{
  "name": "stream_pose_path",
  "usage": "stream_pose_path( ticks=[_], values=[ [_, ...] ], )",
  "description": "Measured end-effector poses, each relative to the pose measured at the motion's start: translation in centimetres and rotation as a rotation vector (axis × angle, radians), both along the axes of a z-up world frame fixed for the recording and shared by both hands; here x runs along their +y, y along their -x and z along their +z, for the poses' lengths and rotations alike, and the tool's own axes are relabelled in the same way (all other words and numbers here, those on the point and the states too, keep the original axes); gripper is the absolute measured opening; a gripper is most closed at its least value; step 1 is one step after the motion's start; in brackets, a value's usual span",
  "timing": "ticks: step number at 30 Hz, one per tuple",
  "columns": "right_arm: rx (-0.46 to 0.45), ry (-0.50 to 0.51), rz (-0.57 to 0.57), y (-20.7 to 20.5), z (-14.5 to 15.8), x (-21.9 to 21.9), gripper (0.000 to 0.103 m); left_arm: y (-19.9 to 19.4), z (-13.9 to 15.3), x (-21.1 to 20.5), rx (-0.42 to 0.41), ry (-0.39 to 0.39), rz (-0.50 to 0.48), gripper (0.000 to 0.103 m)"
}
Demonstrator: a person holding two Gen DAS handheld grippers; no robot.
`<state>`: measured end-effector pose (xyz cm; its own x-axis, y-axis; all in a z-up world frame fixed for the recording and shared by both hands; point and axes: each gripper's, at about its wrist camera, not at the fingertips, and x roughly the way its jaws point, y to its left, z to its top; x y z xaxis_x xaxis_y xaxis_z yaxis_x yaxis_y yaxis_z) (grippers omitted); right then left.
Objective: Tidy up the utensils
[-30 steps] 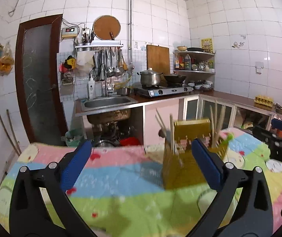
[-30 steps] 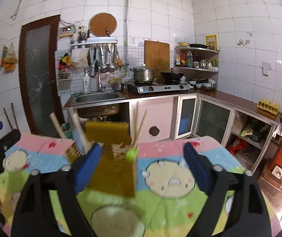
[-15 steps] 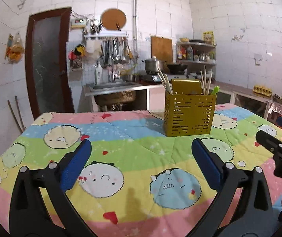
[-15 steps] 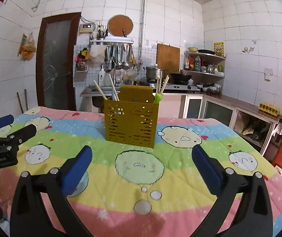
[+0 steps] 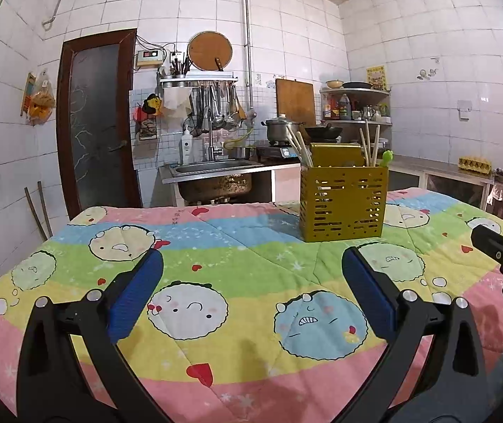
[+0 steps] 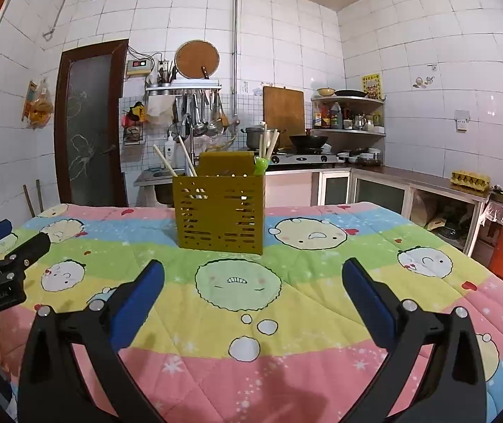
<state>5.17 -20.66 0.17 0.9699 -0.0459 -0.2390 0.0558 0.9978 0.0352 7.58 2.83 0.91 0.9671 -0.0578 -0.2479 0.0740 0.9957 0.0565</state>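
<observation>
Both grippers had drawn back from the yellow slotted metal utensil caddy [image 5: 343, 202].

Compared with a second earlier, the caddy sat farther off, upright on the cartoon-printed pastel quilt [image 5: 216, 246], holding pale wooden chopsticks [image 5: 299, 148] and a green-topped utensil [image 5: 386, 158]. The left gripper [image 5: 251, 282] and right gripper [image 6: 251, 282] hung near the caddy's front, blue pads spread wide, empty, nothing between them and it. Behind the caddy stood a steel sink [image 5: 216, 169].
</observation>
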Motion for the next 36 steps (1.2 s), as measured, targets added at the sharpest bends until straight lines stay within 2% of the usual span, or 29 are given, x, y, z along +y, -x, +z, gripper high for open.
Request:
stream_pose_path(
  ticks=[20, 36],
  values=[
    [-0.032, 0.02, -0.004, 1.2, -0.1, 0.3, 0.099, 0.6, -0.1, 0.7, -0.042, 0.04, 0.002, 0.098],
    [-0.045, 0.036, -0.025, 1.5, 0.0, 0.4, 0.099, 0.9, 0.0, 0.9, -0.055, 0.039, 0.007, 0.098]
  ],
)
